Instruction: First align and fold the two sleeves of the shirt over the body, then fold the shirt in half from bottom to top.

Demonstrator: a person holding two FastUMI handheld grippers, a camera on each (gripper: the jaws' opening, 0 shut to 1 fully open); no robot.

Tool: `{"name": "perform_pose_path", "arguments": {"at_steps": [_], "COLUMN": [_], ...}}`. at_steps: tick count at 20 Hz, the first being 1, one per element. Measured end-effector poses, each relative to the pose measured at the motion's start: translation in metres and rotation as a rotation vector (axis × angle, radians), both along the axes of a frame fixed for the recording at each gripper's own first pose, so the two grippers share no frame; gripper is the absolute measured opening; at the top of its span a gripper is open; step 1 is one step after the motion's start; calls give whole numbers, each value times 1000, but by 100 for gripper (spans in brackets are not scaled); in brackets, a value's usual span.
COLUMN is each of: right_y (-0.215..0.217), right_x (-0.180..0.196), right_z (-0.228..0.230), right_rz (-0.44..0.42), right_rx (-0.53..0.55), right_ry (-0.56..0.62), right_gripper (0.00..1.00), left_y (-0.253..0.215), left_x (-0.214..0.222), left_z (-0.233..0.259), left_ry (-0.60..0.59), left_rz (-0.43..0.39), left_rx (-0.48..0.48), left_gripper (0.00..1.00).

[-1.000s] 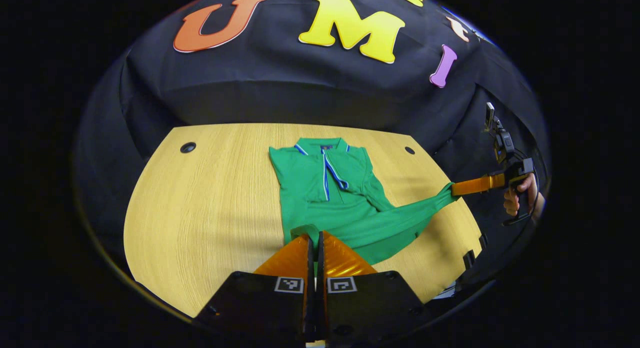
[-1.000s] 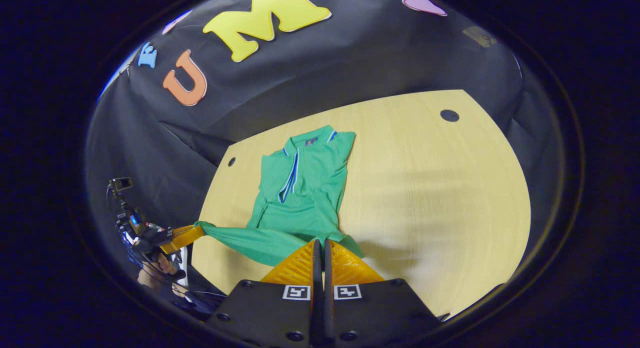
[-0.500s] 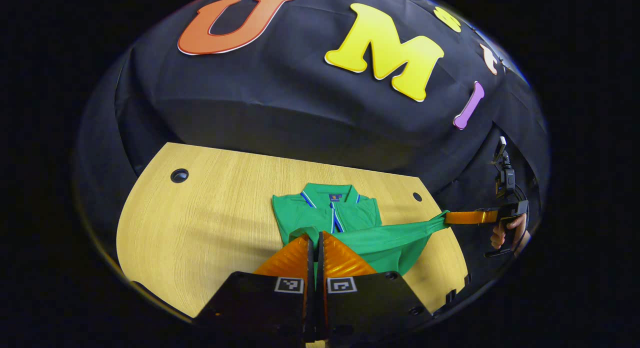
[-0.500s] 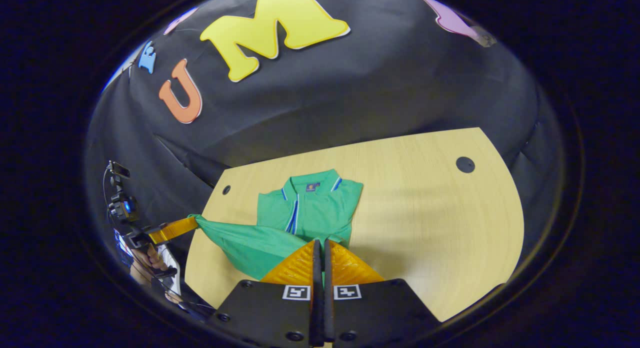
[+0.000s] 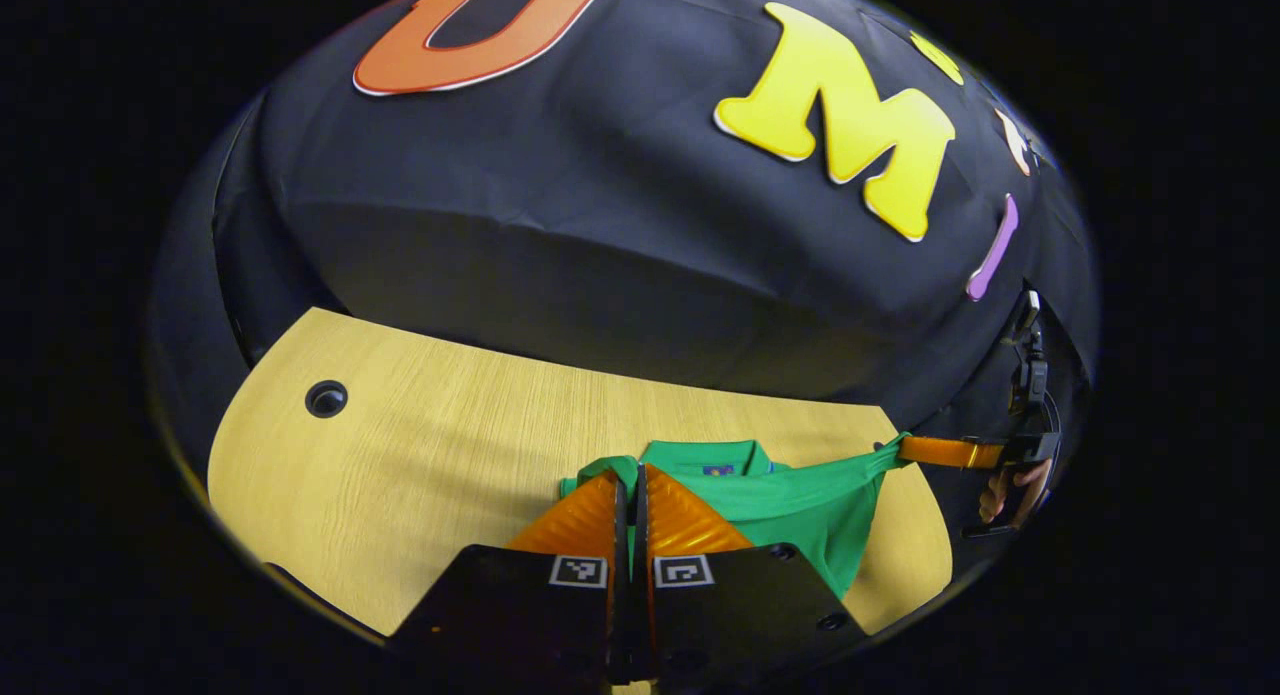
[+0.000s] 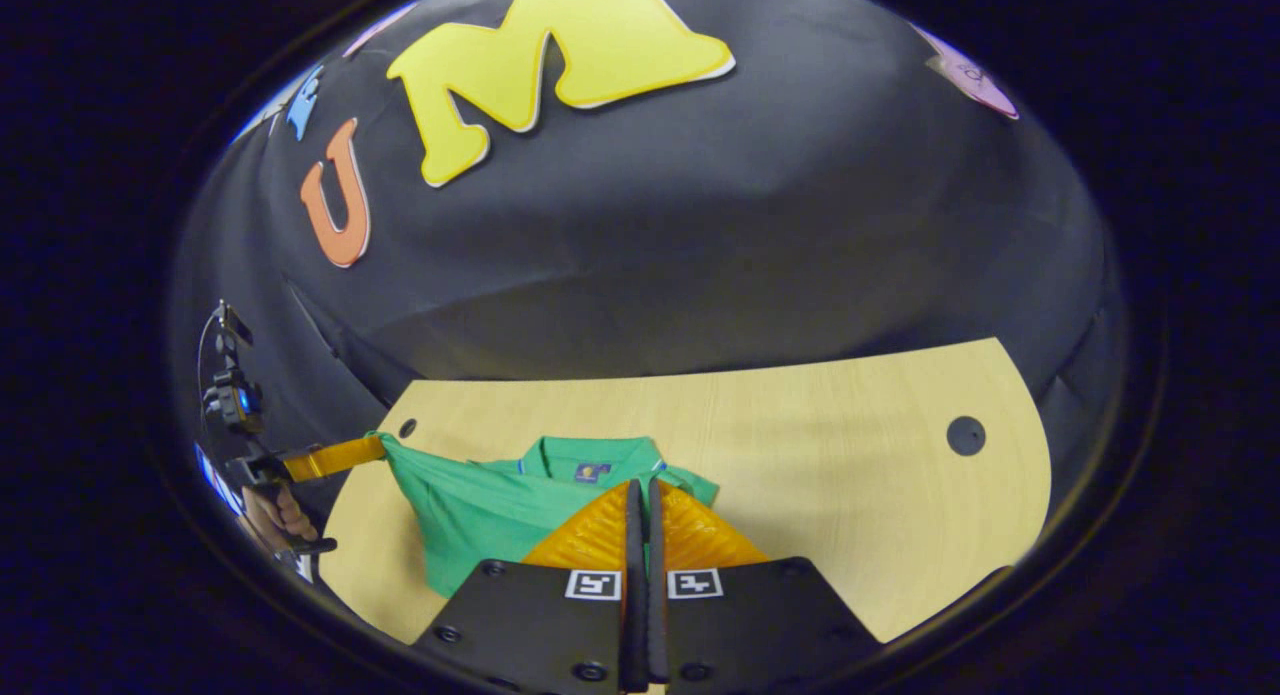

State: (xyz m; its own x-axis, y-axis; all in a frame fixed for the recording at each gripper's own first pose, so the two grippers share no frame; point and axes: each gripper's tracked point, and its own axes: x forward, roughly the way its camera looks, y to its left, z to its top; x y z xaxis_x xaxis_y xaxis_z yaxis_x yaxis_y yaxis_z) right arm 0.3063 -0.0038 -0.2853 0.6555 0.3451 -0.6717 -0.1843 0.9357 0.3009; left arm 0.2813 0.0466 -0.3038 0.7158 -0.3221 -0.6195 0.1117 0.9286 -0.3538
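Table (image 5: pixel 420 445): pale wood-grain laminate with a rounded outline and a dark round cable hole (image 5: pixel 326 399) near the far left corner, a second one (image 6: pixel 965 435) at the far right in the right gripper view; it carries the whole job and gives me a flat bed to lay the fold on. Shirt (image 5: pixel 800 500): green knit polo, soft and limp, collar (image 5: pixel 705 457) edged with a thin blue-and-white stripe and a small tag inside the neck; it lies near the table's middle toward my side, collar pointing at the far wall, its lower part lifted off the table and drawn up toward the collar. I judge this to be the bottom-to-top fold under way, sleeves no longer spread out at the sides. Hem span: stretched nearly taut between my two tools, a straight upper edge with cloth sagging below it, held high so the fold carries over without dragging or bunching. Left hand-held gripper (image 5: pixel 630 495): ribbed wedge-shaped fingers pressed together on the hem's left corner, a tuft of green bulging just above the tips. Right hand-held gripper (image 6: pixel 640 505): likewise closed, pinching the opposite corner; in the left gripper view I see it farther off (image 5: pixel 905 449), cloth gathered to a point at its tip, my hand (image 5: pixel 1005 490) on its grip.
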Motion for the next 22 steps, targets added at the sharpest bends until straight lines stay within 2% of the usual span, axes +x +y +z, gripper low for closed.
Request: {"name": "perform_pose_path", "arguments": {"at_steps": [2, 5, 8, 11, 14, 15, 16, 17, 18, 19, 21, 22], "right_y": [-1, -10, -12, -11, -7, -9, -8, -7, -9, -10, -11, -10], "right_x": [16, 28, 42, 46, 50, 48, 50, 48, 44, 40, 24, 15], "right_z": [-26, -70, -92, -105, -102, -96, -89, -81, -74, -66, -50, -41], "right_rz": [8, -6, -17, -22, -49, -61, -69, -79, -94, -118, -147, -150], "right_rx": [-26, -85, -95, -121, -126, -134, -126, -124, -130, -134, -159, -172], "right_ry": [-6, 13, 27, 22, 13, 7, -9, -23, -36, -50, -77, -94], "right_gripper": [0, 2, 2, 2, 6, 13, 16, 39, 49, 58, 77, 87], "left_y": [3, 12, 14, 12, 14, 15, 16, 16, 19, 24, 32, 32], "left_x": [10, 23, 28, 37, 37, 35, 34, 34, 32, 32, 27, 21], "left_z": [-34, -73, -108, -116, -118, -115, -108, -98, -90, -82, -61, -46], "left_ry": [31, 58, 88, 76, 89, 89, 80, 71, 63, 50, 25, 13], "left_rz": [15, 45, 49, 48, 35, 26, 23, 29, 40, 61, 97, 108], "left_rx": [19, 45, 61, 71, 163, 191, 199, 193, 200, 222, 242, 239], "left_gripper": [4, 4, 4, 5, 15, 21, 44, 67, 90, 82, 84, 89]}}
